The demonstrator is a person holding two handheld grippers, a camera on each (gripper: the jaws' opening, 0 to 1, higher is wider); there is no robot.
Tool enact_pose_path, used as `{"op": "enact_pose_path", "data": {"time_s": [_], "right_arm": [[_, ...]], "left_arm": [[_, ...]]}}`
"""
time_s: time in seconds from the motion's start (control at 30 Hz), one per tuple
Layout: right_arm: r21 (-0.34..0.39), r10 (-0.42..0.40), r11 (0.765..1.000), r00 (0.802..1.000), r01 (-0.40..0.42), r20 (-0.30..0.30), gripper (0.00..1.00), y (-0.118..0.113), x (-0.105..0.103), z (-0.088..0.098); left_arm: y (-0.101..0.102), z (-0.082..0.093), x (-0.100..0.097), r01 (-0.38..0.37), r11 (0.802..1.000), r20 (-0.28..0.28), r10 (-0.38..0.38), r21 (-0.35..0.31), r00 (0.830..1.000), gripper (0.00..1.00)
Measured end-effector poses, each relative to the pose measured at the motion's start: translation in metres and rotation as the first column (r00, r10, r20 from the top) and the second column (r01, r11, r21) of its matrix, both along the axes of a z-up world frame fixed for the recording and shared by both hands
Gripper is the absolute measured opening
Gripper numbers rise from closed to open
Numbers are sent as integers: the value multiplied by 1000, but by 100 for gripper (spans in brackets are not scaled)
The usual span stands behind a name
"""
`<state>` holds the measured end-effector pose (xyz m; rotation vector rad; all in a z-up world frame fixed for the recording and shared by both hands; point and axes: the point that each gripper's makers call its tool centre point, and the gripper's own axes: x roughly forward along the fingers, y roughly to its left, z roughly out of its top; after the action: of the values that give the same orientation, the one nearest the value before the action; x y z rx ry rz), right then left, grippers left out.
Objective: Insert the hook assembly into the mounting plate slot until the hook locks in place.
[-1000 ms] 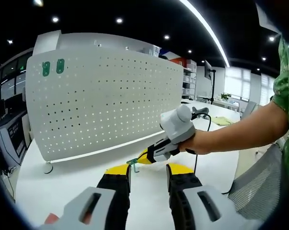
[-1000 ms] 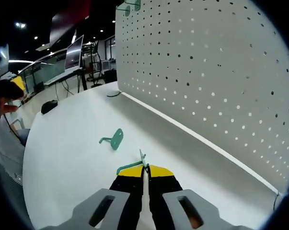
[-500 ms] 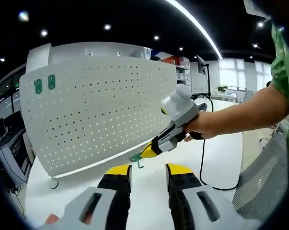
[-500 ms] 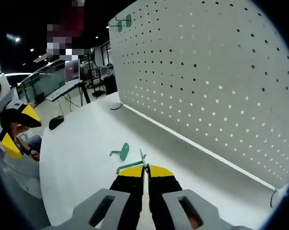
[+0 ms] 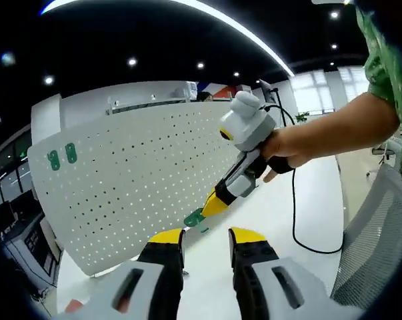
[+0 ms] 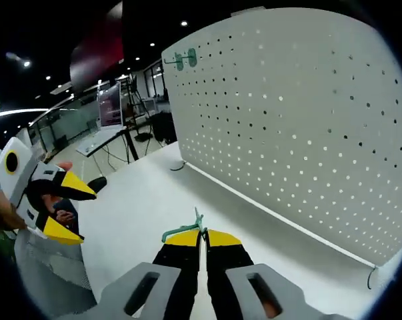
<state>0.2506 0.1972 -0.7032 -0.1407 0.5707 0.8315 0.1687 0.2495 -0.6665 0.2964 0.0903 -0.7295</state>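
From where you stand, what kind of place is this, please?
Probably an open-plan office or lab: a white table carries a standing pegboard, a monitor stands on a desk behind, and recessed ceiling lights run overhead.

We find no readable text, label, brand or number — not on the pegboard (image 5: 141,173), nor on the green hooks (image 5: 61,157) mounted on it, nor on the counter (image 6: 154,200).
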Motion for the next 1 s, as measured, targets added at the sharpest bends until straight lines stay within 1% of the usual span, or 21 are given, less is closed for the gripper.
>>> {"op": "enact_pose_path", "data": {"time_s": [0.1, 0.13, 0.2, 0.27, 0.33, 0.4, 0.57, 0.73, 0.8, 0.9, 0.97, 1.0], "right_arm": [[-4, 10, 1000, 1000, -10, 3, 1, 4, -9, 11], [-1, 15, 1000, 1000, -15, 3, 1, 6, -14, 16], [-4, 19, 1000, 1000, -19, -10, 1, 8, -19, 20], [-4, 24, 1000, 1000, -24, -4, 1, 10, -26, 27], [-2, 32, 999, 999, -32, -8, 1, 12, -33, 30], [3, 34, 999, 999, -34, -9, 1, 14, -39, 34], [22, 36, 999, 999, -35, -35, 1, 16, -51, 38], [31, 42, 999, 997, -40, -66, 1, 18, -60, 38], [46, 46, 998, 995, -42, -84, 1, 21, -64, 38], [46, 50, 998, 994, -46, -95, 1, 22, -66, 37], [39, 53, 998, 994, -49, -98, 1, 23, -67, 36], [37, 54, 998, 994, -51, -100, 0, 23, -68, 36]], "left_arm": [[1, 1, -1, 7, 1000, 23, -7, 12, 1000, 26], [0, 2, -1, 11, 1000, 33, -11, 21, 999, 25], [-1, 5, -3, 22, 999, 59, -25, 43, 998, 25], [-3, 5, -4, 28, 997, 77, -33, 70, 997, 24], [-4, 7, -6, 36, 997, 86, -42, 72, 995, 24], [-6, 6, -6, 40, 997, 85, -46, 71, 995, 23], [-9, 4, -8, 47, 996, 89, -54, 79, 995, 21], [-11, 6, -11, 55, 994, 113, -65, 96, 991, 18], [-12, 6, -13, 60, 992, 121, -74, 110, 990, 16], [-13, 6, -16, 69, 989, 133, -86, 128, 987, 12], [-14, 7, -18, 76, 985, 158, -100, 152, 982, 7], [-14, 7, -18, 78, 986, 159, -102, 150, 982, 4]]}}
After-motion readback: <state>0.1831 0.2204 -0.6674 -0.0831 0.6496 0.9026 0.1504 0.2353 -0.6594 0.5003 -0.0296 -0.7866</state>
